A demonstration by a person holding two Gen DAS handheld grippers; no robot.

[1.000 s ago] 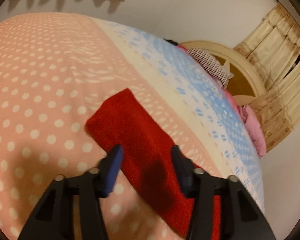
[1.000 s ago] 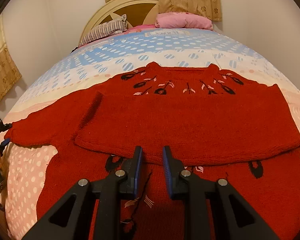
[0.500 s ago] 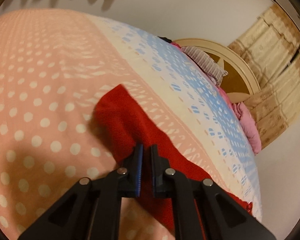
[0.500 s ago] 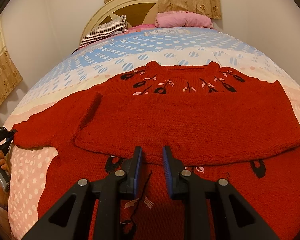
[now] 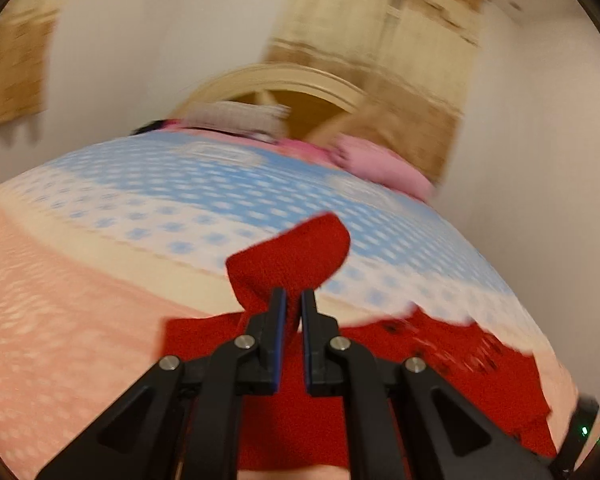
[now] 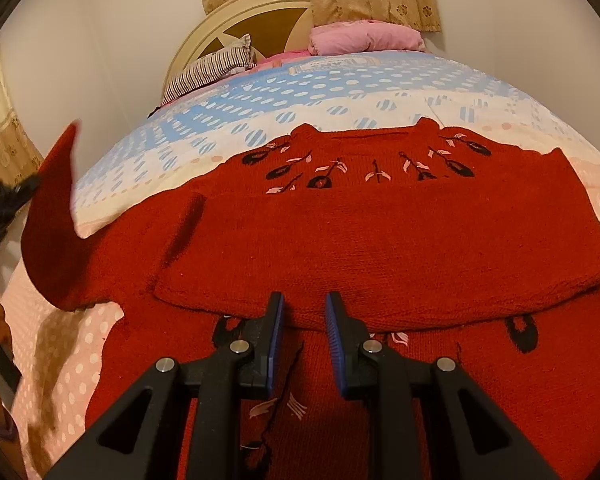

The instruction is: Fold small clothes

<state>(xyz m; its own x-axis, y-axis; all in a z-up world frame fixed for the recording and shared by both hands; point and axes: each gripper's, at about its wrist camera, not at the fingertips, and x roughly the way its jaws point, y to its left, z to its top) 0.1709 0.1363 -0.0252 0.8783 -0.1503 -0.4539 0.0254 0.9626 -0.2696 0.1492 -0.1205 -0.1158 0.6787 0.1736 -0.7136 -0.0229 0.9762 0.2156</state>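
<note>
Polka-dot bedspread (image 6: 340, 92), arched headboard (image 6: 236, 24), red sweater (image 6: 380, 232) neck toward headboard, left gripper (image 5: 293, 300) clamped sleeve (image 5: 292, 256) raised, right gripper (image 6: 303, 304) parted, empty.

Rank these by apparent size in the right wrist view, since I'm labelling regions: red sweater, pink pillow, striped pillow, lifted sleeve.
1. red sweater
2. lifted sleeve, enlarged by nearness to the camera
3. pink pillow and striped pillow look alike; unranked.

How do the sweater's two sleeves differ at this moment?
The left sleeve is lifted off the bedspread, curling upward; the right sleeve lies flat, folded across the sweater's body. The left gripper is shut on the left sleeve; the right gripper holds nothing, open beside the right sleeve's edge. Both are plain red knit.
</note>
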